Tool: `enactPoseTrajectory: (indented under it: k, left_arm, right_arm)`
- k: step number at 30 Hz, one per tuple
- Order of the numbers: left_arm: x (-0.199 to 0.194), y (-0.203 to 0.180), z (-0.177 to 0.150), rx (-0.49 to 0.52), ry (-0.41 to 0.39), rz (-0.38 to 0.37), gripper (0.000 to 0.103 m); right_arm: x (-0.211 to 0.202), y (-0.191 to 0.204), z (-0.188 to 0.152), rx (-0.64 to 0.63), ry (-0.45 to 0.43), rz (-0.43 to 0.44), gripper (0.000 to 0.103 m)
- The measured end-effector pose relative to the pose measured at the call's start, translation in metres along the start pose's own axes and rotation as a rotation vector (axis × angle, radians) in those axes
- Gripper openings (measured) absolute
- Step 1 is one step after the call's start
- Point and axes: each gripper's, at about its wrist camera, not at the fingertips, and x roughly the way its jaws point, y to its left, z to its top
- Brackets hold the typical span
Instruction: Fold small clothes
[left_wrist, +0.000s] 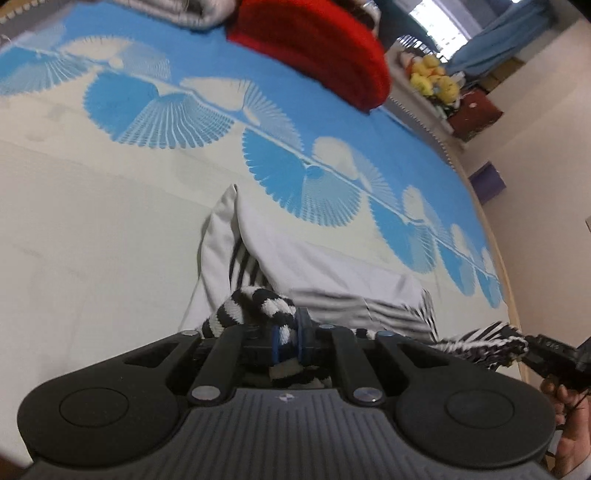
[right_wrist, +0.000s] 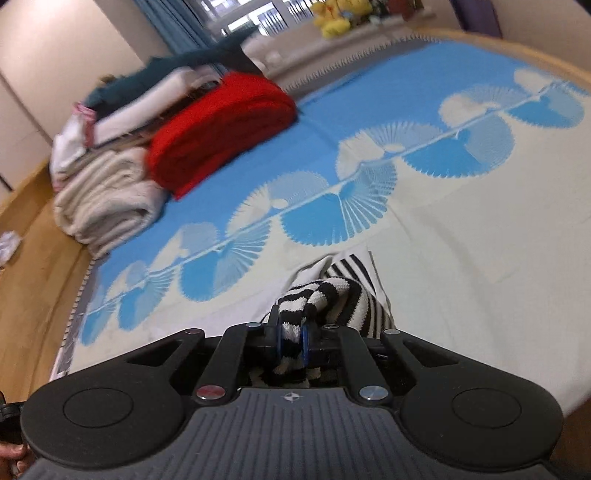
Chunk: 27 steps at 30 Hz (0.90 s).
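A small black-and-white striped garment with a white lining (left_wrist: 325, 273) lies on the blue and cream bedspread (left_wrist: 92, 229). My left gripper (left_wrist: 287, 334) is shut on a striped edge of it, which bunches up between the blue pads. My right gripper (right_wrist: 290, 334) is shut on another striped edge (right_wrist: 325, 295), and it also shows at the lower right of the left wrist view (left_wrist: 535, 350), holding striped cloth. The garment stretches between the two grippers, its far part resting on the bed.
A folded red blanket (right_wrist: 221, 129) and a stack of cream and white folded linens (right_wrist: 107, 195) lie at the bed's far side. Yellow plush toys (left_wrist: 432, 77) sit on a shelf beyond. The wooden bed edge (right_wrist: 33, 280) runs on the left.
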Motion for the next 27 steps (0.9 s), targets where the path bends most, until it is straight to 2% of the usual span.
enactPoseTrajectory:
  k: [2,3,5,6,8,9,10,11,13,15,17,19,23,27]
  left_arm:
    - [0.02,0.02,0.015,-0.039,-0.025,-0.008,0.044]
    - [0.024,0.03,0.02,-0.055,-0.054,0.015,0.045]
    - [0.025,0.047,0.028,-0.134,-0.065,0.067,0.045]
    - [0.022,0.051,0.031,-0.15,-0.074,0.056,0.045]
    - [0.016,0.043,0.034,-0.073,-0.092,0.043,0.05]
    - [0.017,0.036,0.033,-0.002,-0.082,0.059,0.053]
    - [0.02,0.03,0.032,0.052,-0.06,0.073,0.06]
    - [0.023,0.022,0.027,0.097,-0.036,0.08,0.063]
    - [0.03,0.011,0.022,0.185,-0.002,0.11,0.066]
    - [0.035,0.0,0.016,0.249,0.002,0.153,0.073]
    - [0.037,-0.009,0.007,0.302,-0.016,0.175,0.079]
    - [0.04,-0.015,0.0,0.354,-0.041,0.187,0.081]
    - [0.06,-0.027,-0.007,0.439,-0.042,0.223,0.082]
    - [0.074,-0.043,-0.005,0.509,-0.082,0.236,0.082]
  right_arm:
    - [0.041,-0.01,0.015,0.012,0.041,-0.055,0.016]
    - [0.055,-0.015,0.018,0.016,0.05,-0.079,0.023]
    - [0.076,-0.029,0.02,-0.014,0.027,-0.151,0.025]
    - [0.079,-0.034,0.018,-0.021,0.003,-0.194,0.025]
    - [0.084,-0.048,0.016,0.04,0.032,-0.251,0.027]
    - [0.081,-0.054,0.017,0.09,0.019,-0.206,0.027]
    - [0.077,-0.055,0.018,0.11,0.0,-0.153,0.027]
    - [0.075,-0.053,0.019,0.088,-0.004,-0.133,0.027]
    - [0.074,-0.044,0.016,-0.019,0.007,-0.123,0.03]
    - [0.08,-0.037,0.009,-0.114,0.057,-0.093,0.039]
    - [0.086,-0.029,-0.001,-0.186,0.104,-0.076,0.039]
    - [0.09,-0.016,-0.01,-0.271,0.112,-0.073,0.039]
    - [0.101,0.007,-0.022,-0.408,0.113,-0.031,0.049]
    - [0.117,0.024,-0.032,-0.546,0.1,-0.1,0.052]
